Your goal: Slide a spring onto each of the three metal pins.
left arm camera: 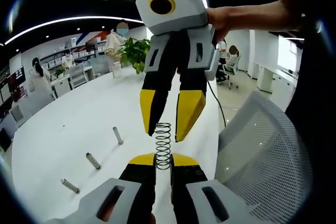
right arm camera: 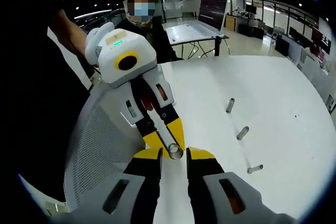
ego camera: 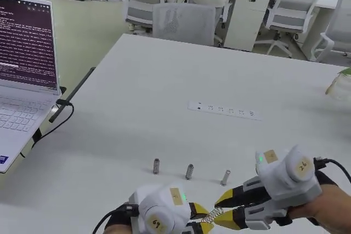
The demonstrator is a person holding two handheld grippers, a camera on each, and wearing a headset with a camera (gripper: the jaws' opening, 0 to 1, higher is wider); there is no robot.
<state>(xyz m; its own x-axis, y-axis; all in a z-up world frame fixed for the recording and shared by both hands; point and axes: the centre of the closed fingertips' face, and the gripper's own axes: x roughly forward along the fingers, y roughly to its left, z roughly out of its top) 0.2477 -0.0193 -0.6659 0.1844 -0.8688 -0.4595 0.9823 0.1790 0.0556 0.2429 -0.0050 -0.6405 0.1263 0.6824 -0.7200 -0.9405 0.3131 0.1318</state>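
Observation:
A small steel spring (left arm camera: pixel 163 145) is held off the table, with my left gripper (left arm camera: pixel 163 162) shut on its lower end. My right gripper (right arm camera: pixel 174 156) faces it, jaws open and straddling the spring's other end (right arm camera: pixel 175 151) without visibly squeezing it. In the head view both grippers meet at the table's near edge, left gripper (ego camera: pixel 202 216) and right gripper (ego camera: pixel 220 210), with the spring (ego camera: pixel 210 216) between them. Three short metal pins lie in a row just beyond: left pin (ego camera: pixel 157 166), middle pin (ego camera: pixel 190 171), right pin (ego camera: pixel 225 177). The left and middle ones look ribbed, the right one smoother.
A white power strip (ego camera: pixel 222 109) lies mid-table. An open laptop (ego camera: pixel 24 53) with a black cable (ego camera: pixel 71 100) sits at the left edge. A grey mesh chair (left arm camera: pixel 262 145) is close beneath the grippers. Office chairs and desks stand behind the table.

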